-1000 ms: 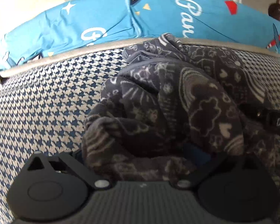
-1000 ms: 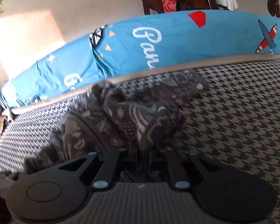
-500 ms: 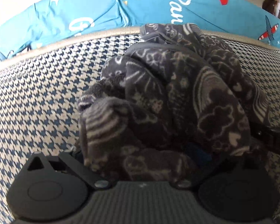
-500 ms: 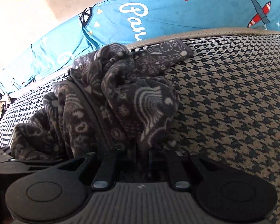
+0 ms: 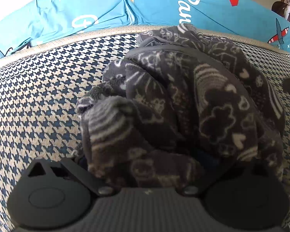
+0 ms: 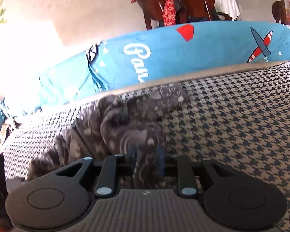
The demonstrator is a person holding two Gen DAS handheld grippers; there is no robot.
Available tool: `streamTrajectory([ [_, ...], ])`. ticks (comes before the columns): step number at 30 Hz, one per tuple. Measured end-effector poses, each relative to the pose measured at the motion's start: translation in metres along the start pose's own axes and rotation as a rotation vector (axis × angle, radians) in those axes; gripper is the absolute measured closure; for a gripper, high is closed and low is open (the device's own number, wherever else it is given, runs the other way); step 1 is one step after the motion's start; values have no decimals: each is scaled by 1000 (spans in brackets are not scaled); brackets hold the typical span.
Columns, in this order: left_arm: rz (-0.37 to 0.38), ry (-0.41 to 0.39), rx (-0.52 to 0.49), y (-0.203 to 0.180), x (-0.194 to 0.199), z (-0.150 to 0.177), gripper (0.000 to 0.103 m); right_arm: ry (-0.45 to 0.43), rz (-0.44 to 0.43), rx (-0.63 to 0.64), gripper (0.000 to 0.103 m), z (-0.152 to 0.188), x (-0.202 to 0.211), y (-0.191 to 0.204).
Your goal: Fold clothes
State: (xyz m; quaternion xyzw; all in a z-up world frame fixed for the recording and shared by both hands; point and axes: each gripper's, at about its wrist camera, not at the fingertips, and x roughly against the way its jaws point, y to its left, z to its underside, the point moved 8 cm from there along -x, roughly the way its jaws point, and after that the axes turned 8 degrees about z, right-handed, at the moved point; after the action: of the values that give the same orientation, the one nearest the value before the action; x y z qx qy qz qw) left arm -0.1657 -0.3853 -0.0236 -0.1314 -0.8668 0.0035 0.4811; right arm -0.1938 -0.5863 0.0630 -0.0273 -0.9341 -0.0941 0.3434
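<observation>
Now the right tool (image 6: 147,159) is letting go: a second ago its blue pads were pinched tight on a fold of the dark grey fleece garment with the pale doodle print (image 6: 129,123), and at this moment its jaws are opening, with that fold hanging between them and not yet free. The bunch it held high half a second ago now sits lower and further off. For the fold, this probably means one layer has been laid and the right hand is about to regrip.

The garment lies bunched on the blue-and-cream houndstooth mattress (image 5: 38,89), reaching its far edge, beside the bright blue printed pillow (image 5: 98,13).

The left tool (image 5: 145,170) is hard to read: fleece is heaped over its fingers, hiding the pads, so I cannot tell whether it grips the cloth. The garment's shape, sleeves and hems are lost in the crumple, and the right view is blurred by motion.
</observation>
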Motion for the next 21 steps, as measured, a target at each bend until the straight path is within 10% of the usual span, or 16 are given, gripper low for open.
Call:
streamTrajectory([
  [21, -12, -22, -38, 7, 17, -7, 0, 50, -138, -73, 62, -13, -80, 69],
])
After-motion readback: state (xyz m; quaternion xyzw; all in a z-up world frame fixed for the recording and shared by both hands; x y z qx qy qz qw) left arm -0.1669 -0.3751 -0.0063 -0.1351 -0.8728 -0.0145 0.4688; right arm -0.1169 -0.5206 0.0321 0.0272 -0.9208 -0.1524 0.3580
